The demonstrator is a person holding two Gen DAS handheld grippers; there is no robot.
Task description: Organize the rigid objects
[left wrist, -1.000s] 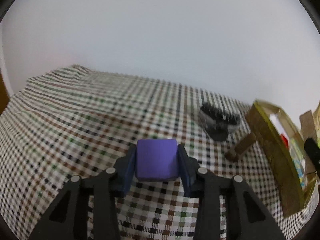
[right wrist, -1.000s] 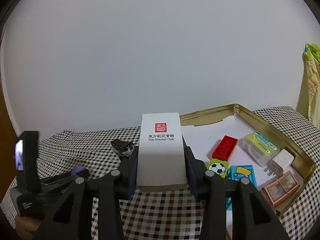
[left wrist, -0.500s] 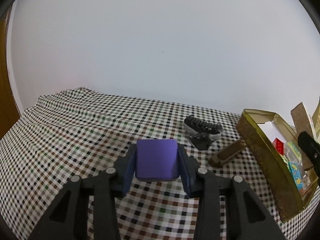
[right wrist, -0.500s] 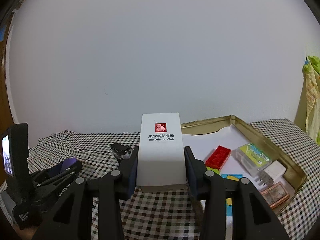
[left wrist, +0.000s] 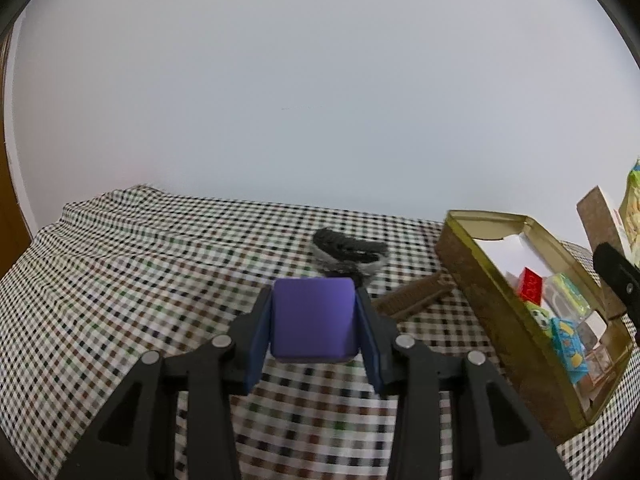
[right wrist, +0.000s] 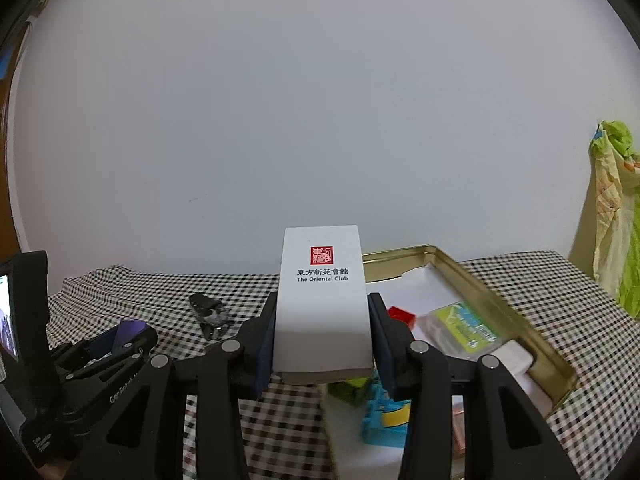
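Jaws of left gripper point(left wrist: 314, 322) pinch a purple block point(left wrist: 313, 318), right gripper point(right wrist: 322, 332) a white card box point(right wrist: 323, 300), both near the gold metal tin point(left wrist: 516, 304) w/ toys inside; black clip point(left wrist: 348, 250) & brown stick point(left wrist: 416, 298) left on checked surface point(left wrist: 132, 280).

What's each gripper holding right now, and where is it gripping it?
The left gripper clamps a purple block by its two sides. The right gripper clamps a white box by the sides of its lower half.

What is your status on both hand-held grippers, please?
Left hand-held gripper shut on purple block. Right hand-held gripper shut on white box. Gold tin tray ahead, unobstructed.
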